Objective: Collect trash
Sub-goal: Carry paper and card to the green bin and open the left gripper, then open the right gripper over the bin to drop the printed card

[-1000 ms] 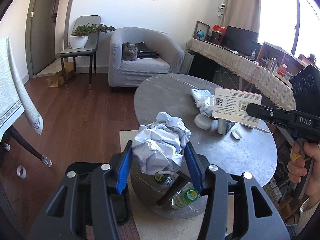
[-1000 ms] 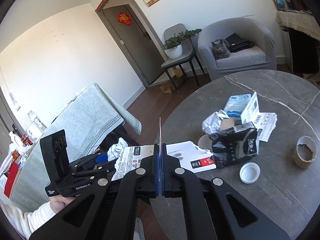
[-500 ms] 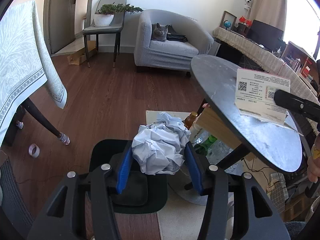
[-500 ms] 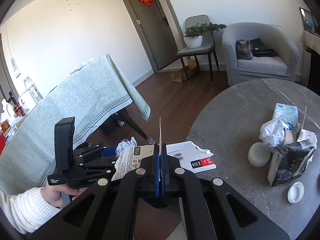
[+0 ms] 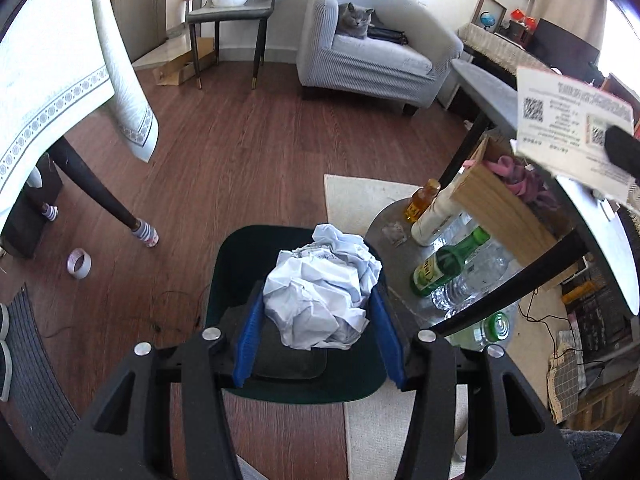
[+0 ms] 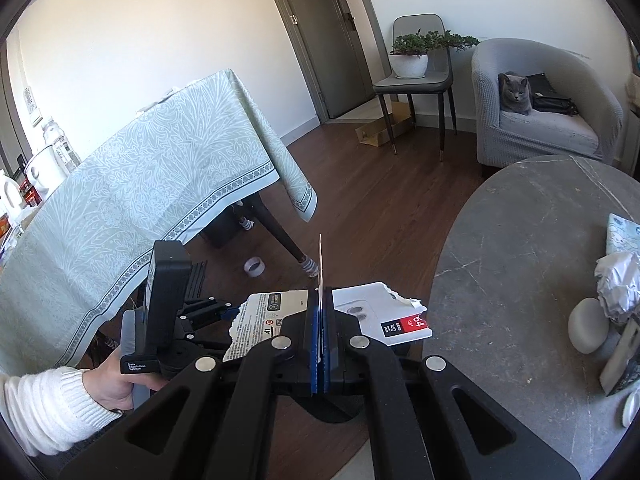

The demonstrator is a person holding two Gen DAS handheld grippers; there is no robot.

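The left gripper (image 5: 316,316) grips a crumpled paper ball (image 5: 320,292) directly above the dark green bin (image 5: 236,264). The right gripper (image 6: 320,320), beside the bin, is closed on a torn cardboard package (image 6: 376,316).

grey cat (image 5: 355,20), armchair (image 5: 384,60), tape roll (image 5: 79,263)

Bright daylight, glare at right, sharp focus, fisheye-bent dark edges.

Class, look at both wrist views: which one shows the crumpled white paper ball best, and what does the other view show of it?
The left wrist view shows it best: the crumpled paper ball sits large and central, clamped in the left gripper, above the dark bin. The right wrist view shows none of the ball: the gripper's own body hides it.
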